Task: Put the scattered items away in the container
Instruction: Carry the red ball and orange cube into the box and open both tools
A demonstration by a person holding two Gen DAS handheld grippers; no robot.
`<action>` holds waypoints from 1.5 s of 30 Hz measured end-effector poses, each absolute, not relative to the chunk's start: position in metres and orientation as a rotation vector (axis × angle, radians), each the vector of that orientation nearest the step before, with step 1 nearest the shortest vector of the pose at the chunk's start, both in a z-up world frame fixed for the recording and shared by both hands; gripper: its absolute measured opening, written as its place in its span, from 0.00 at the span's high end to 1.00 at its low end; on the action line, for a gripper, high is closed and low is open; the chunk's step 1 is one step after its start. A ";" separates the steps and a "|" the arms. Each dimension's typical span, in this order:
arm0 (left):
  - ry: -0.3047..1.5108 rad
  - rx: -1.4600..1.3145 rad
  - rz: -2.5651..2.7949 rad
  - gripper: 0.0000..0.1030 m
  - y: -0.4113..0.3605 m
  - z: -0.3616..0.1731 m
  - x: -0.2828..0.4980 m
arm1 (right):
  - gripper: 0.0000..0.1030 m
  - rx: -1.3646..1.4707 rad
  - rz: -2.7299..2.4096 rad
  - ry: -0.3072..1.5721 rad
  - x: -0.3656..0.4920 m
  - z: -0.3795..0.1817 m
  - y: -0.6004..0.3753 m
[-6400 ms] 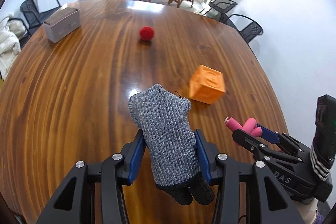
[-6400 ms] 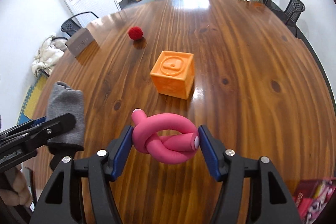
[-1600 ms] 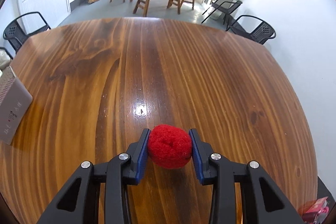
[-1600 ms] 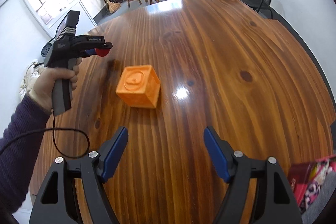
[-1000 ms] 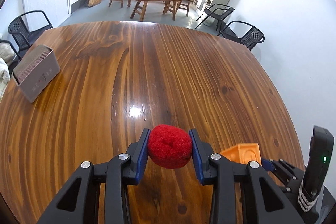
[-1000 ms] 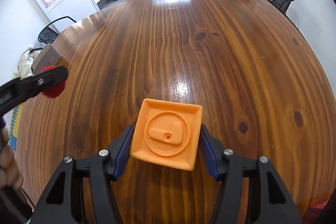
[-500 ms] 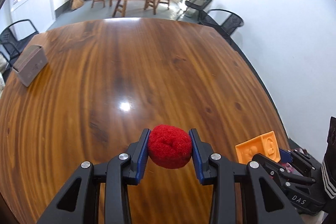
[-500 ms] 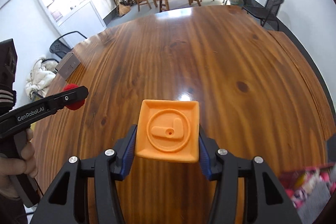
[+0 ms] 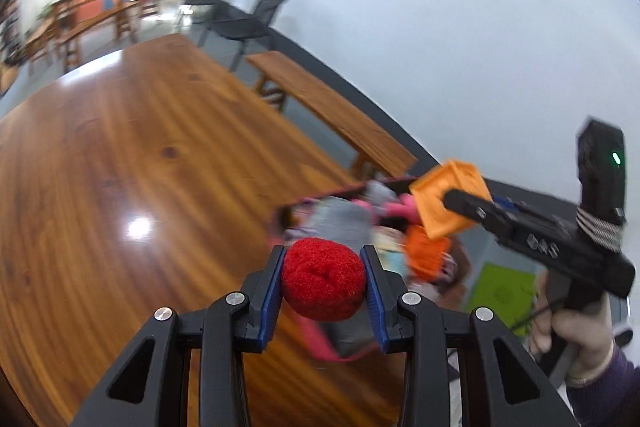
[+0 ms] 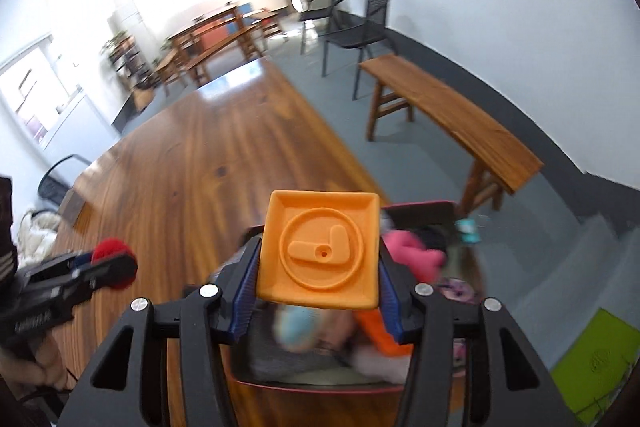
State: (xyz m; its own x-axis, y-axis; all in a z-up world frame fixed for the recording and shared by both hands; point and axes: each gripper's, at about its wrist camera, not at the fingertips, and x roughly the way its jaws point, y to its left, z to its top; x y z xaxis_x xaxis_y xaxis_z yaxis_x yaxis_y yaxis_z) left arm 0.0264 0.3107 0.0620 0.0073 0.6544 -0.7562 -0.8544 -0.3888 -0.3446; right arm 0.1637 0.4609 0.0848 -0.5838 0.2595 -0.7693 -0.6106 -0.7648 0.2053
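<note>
My left gripper (image 9: 323,279) is shut on a red fuzzy ball (image 9: 322,283) and holds it above the near left edge of the pink container (image 9: 320,341). My right gripper (image 10: 318,267) is shut on an orange cube (image 10: 320,251) and holds it over the container (image 10: 416,205), which sits at the table's right corner. The cube also shows in the left wrist view (image 9: 444,201), above the container's far side. Inside lie a grey sock (image 9: 344,223), a pink knotted toy (image 10: 408,247) and an orange item (image 10: 380,337). The left gripper with the ball shows in the right wrist view (image 10: 112,257).
The brown wooden table (image 9: 120,167) stretches to the left. A wooden bench (image 10: 452,123) and black chairs (image 10: 352,15) stand on the grey floor beyond the table's right edge. A grey box (image 10: 74,207) sits at the table's far left. A green mat (image 10: 596,359) lies on the floor.
Both grippers have swung right from over the table to the container at its right corner, each still holding its item. The views are blurred from the motion.
</note>
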 end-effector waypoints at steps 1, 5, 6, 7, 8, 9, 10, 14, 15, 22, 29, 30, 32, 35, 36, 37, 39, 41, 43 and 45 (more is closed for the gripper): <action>0.280 -1.080 1.610 0.63 0.324 0.059 0.045 | 0.46 -1.017 2.317 0.642 0.175 0.085 0.470; 0.336 -1.082 1.528 0.63 0.357 0.044 0.086 | 0.46 -0.985 2.280 0.704 0.204 0.082 0.495; 0.342 -1.084 1.521 0.63 0.363 0.039 0.092 | 0.46 -0.981 2.280 0.705 0.206 0.083 0.501; 0.357 -1.087 1.516 0.63 0.371 0.032 0.099 | 0.46 -0.978 2.283 0.701 0.210 0.084 0.505; 0.368 -1.090 1.515 0.63 0.374 0.028 0.103 | 0.46 -0.977 2.291 0.703 0.214 0.084 0.509; 0.386 -1.102 1.516 0.63 0.381 0.018 0.107 | 0.46 -0.978 2.297 0.706 0.219 0.084 0.511; 0.393 -1.116 1.516 0.63 0.384 0.010 0.109 | 0.46 -0.980 2.306 0.707 0.221 0.083 0.513; 0.396 -1.097 1.510 0.63 0.394 -0.006 0.119 | 0.46 -0.989 2.341 0.708 0.224 0.078 0.518; 0.431 -1.070 1.519 0.63 0.399 -0.009 0.124 | 0.46 -0.992 2.352 0.709 0.222 0.077 0.518; 0.443 -1.044 1.508 0.47 0.402 -0.020 0.135 | 0.46 -1.006 2.429 0.698 0.213 0.073 0.519; 0.327 -1.064 1.596 0.16 0.377 0.009 0.121 | 0.46 -1.046 2.500 0.677 0.193 0.071 0.514; 0.319 -1.062 1.619 0.16 0.371 0.014 0.118 | 0.46 -1.062 2.510 0.674 0.190 0.069 0.512; 0.311 -1.055 1.657 0.00 0.362 0.022 0.113 | 0.46 -1.093 2.526 0.666 0.183 0.064 0.507; 0.295 -1.037 1.735 0.00 0.344 0.032 0.104 | 0.45 -1.164 2.533 0.636 0.172 0.049 0.501; 0.292 -1.044 1.765 0.00 0.337 0.034 0.100 | 0.45 -1.190 2.535 0.626 0.168 0.045 0.500; 0.287 -1.052 1.781 0.00 0.333 0.036 0.097 | 0.45 -1.218 2.538 0.602 0.165 0.039 0.496; 0.260 -1.085 1.819 0.00 0.323 0.036 0.089 | 0.45 -1.245 2.537 0.522 0.160 0.031 0.490; 0.227 -1.129 1.855 0.00 0.315 0.033 0.081 | 0.45 -1.295 2.517 0.432 0.155 0.021 0.484; 0.208 -1.158 1.875 0.00 0.310 0.030 0.077 | 0.44 -1.328 2.488 0.427 0.154 0.011 0.487; 0.203 -1.169 1.885 0.00 0.306 0.028 0.073 | 0.44 -1.369 2.474 0.476 0.154 -0.003 0.495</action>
State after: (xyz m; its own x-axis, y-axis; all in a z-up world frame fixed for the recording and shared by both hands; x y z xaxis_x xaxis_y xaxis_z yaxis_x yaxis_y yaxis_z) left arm 0.0734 0.3064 0.0285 -0.1670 0.5929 -0.7878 -0.7472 -0.5974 -0.2912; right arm 0.1539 0.4950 -0.0028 -0.5151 0.0780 -0.8536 -0.3891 -0.9086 0.1517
